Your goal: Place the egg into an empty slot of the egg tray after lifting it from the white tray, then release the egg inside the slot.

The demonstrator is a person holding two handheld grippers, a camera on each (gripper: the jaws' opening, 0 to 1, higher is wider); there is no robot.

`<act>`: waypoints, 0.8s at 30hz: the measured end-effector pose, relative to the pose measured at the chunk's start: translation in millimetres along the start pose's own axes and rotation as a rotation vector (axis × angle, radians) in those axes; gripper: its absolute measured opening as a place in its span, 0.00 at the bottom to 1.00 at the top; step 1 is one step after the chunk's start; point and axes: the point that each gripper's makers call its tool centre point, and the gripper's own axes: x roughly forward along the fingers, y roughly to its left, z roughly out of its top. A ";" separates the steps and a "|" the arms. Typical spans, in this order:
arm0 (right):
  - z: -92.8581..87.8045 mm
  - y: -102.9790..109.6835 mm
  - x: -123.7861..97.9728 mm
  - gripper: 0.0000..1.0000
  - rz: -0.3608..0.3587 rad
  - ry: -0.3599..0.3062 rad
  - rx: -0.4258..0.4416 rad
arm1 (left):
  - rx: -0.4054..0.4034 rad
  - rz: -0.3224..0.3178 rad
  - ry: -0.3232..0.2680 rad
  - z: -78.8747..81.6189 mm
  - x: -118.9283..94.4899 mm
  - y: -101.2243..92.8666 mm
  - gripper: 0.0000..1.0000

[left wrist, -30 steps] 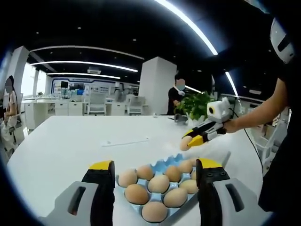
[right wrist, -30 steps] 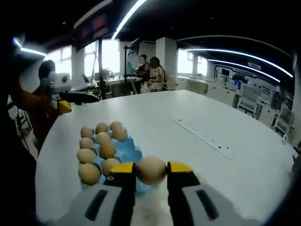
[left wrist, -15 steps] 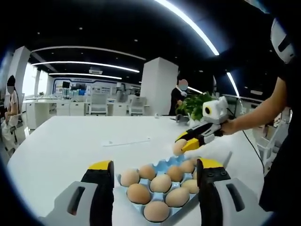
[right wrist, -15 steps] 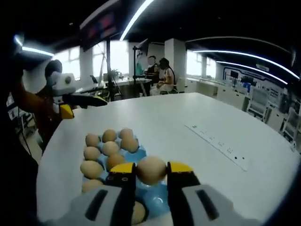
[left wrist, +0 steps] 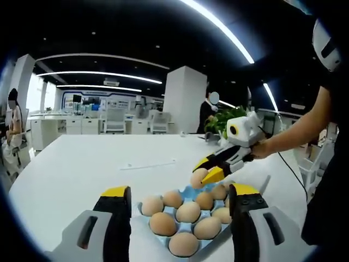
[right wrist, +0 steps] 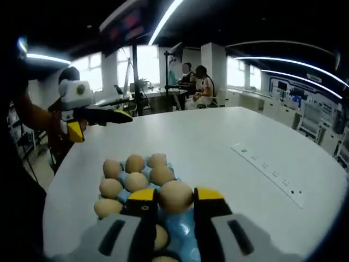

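The egg (right wrist: 175,196) sits clamped in the right gripper (right wrist: 175,203) jaws, now closer over the blue egg tray (right wrist: 180,226) than before. The left gripper (left wrist: 177,204) jaws stay apart, empty.

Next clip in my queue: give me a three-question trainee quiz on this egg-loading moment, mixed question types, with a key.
1. True or false: the right gripper is shut on an egg.
2. Multiple choice: where does that held egg sit relative to the blue egg tray? A) resting on the bare table far from the tray B) held over the tray C) already released in a slot
3. Fill in: the left gripper holds ____ between its jaws.

Key
1. True: the egg is pinched between the yellow-tipped jaws.
2. B: in the left gripper view it hangs above the tray's far edge.
3. Nothing: its jaws stand open, with the tray's eggs seen between them.
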 end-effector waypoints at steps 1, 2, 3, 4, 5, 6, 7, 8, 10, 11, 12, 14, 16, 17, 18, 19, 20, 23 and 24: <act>0.1 0.2 1.4 0.25 0.003 0.001 0.001 | 0.000 0.001 0.001 0.0 -0.1 0.2 0.73; 0.4 0.7 3.1 0.25 0.007 0.002 0.002 | 0.001 0.000 0.001 0.2 -0.1 0.3 0.73; 0.3 1.6 5.7 0.25 0.013 0.006 -0.001 | 0.002 0.001 0.001 0.3 0.0 0.3 0.73; -0.6 2.1 8.2 0.25 0.018 0.012 -0.001 | 0.001 -0.002 0.002 0.1 0.0 -0.3 0.73; -1.2 2.6 10.0 0.25 0.021 0.016 -0.003 | -0.002 -0.005 0.003 -0.2 0.1 -0.8 0.72; -2.1 2.8 11.7 0.25 0.025 0.020 0.002 | -0.003 -0.005 0.004 -0.6 0.2 -0.9 0.72; -3.3 3.1 14.1 0.25 0.031 0.026 0.009 | -0.002 -0.006 0.004 -0.9 0.3 -1.2 0.72; -3.9 3.3 15.9 0.25 0.032 0.029 0.004 | -0.002 -0.005 0.004 -1.2 0.4 -1.2 0.72; -5.7 4.1 19.0 0.25 0.042 0.040 0.008 | 0.001 0.001 0.003 -1.2 0.2 -0.2 0.73; -6.0 4.2 20.0 0.25 0.043 0.041 0.008 | 0.002 0.005 0.002 -1.0 0.0 0.5 0.73; -6.4 4.2 20.7 0.25 0.044 0.042 0.006 | -0.001 0.004 0.001 -0.9 -0.3 0.5 0.73; -8.7 5.5 21.9 0.26 0.054 0.048 0.034 | -0.003 0.001 0.004 -1.2 -0.9 0.3 0.72; -8.5 4.4 23.2 0.26 0.054 0.049 0.030 | -0.001 0.002 0.004 -1.3 -1.2 0.4 0.72; -8.7 4.0 23.6 0.26 0.056 0.052 0.030 | -0.002 0.004 0.004 -1.3 -1.3 0.8 0.72; -8.6 3.3 24.5 0.26 0.058 0.055 0.025 | -0.007 0.005 0.004 -1.5 -1.4 0.9 0.72; -8.6 3.0 24.8 0.26 0.059 0.056 0.027 | -0.008 0.005 0.003 -1.4 -1.4 1.0 0.72; -8.7 2.7 25.6 0.26 0.064 0.059 0.042 | -0.007 0.005 0.003 -1.5 -1.2 0.8 0.72; -10.6 0.9 27.5 0.26 0.068 0.064 0.052 | -0.009 0.001 0.004 -1.8 -0.6 -0.6 0.72; -11.2 0.6 27.9 0.26 0.069 0.066 0.055 | -0.008 0.000 0.004 -2.0 -0.3 -0.9 0.72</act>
